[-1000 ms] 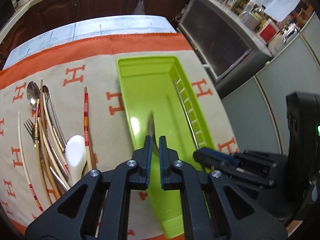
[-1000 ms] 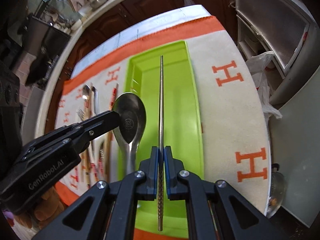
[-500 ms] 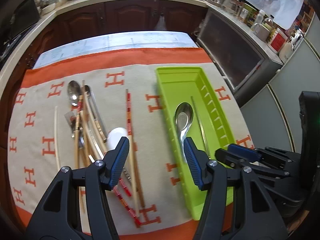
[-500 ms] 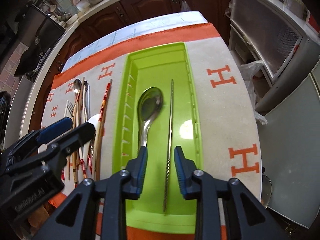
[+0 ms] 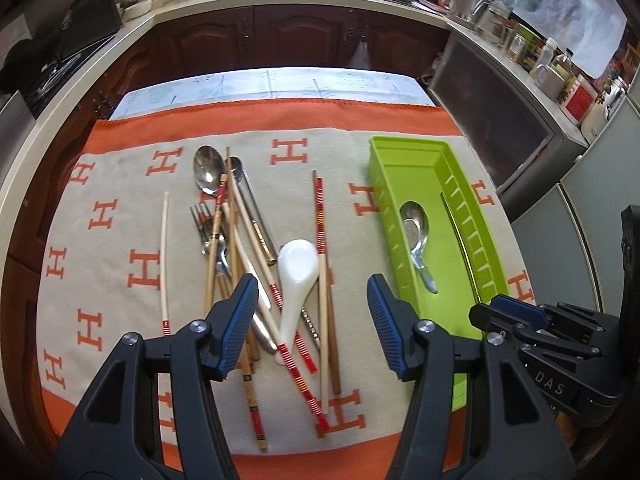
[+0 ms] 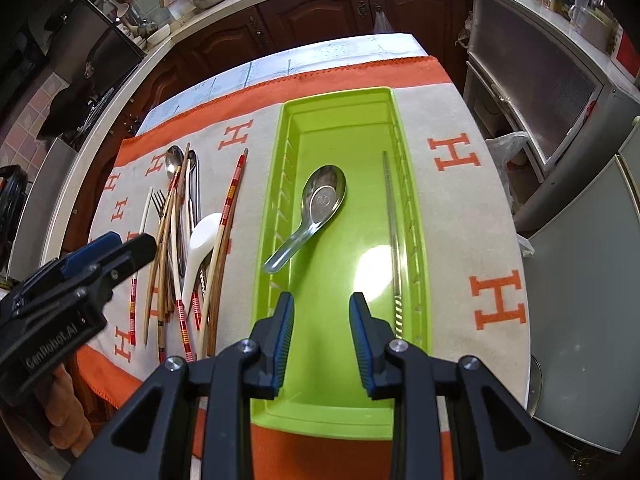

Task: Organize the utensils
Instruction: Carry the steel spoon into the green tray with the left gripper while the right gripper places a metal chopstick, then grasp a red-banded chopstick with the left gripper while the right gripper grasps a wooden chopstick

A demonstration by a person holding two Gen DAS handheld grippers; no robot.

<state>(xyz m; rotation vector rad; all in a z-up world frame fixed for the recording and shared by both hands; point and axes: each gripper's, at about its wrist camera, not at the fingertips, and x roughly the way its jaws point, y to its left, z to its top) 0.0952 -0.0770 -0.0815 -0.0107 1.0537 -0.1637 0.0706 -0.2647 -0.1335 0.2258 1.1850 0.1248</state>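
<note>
Both tongs empty: left tongs [image 5: 312,320] spread wide over the loose pile, right tongs [image 6: 322,334] partly spread over the tray's near end, nothing between either pair; both have just been opening.

Worktop under an orange-and-beige cloth [image 5: 120,248], soft, so thin pieces sink in a little.

Green plastic tray [image 6: 420,248] on the right: light, will slide if nudged. Inside it, a metal soup spoon [image 6: 320,204] lying diagonally and a metal chopstick [image 6: 390,220] along the right wall.

Pile left of the tray, big to small:
- white ceramic soup spoon [image 5: 296,268]: glossy, slippery, chips if dropped; take the handle across its width, not the bowl.
- steel spoon [image 5: 209,170] and fork [image 5: 202,220], far left: stiff, heavier, slick; grip mid-handle.
- wooden and red-banded chopsticks [image 5: 319,220]: light, stiff, roll easily; pinch near the middle so they hang level. Several cross each other, so lifting one likely drags its neighbours.
- pale chopstick [image 5: 164,256], alone at far left: easiest pick, clear of everything.
</note>
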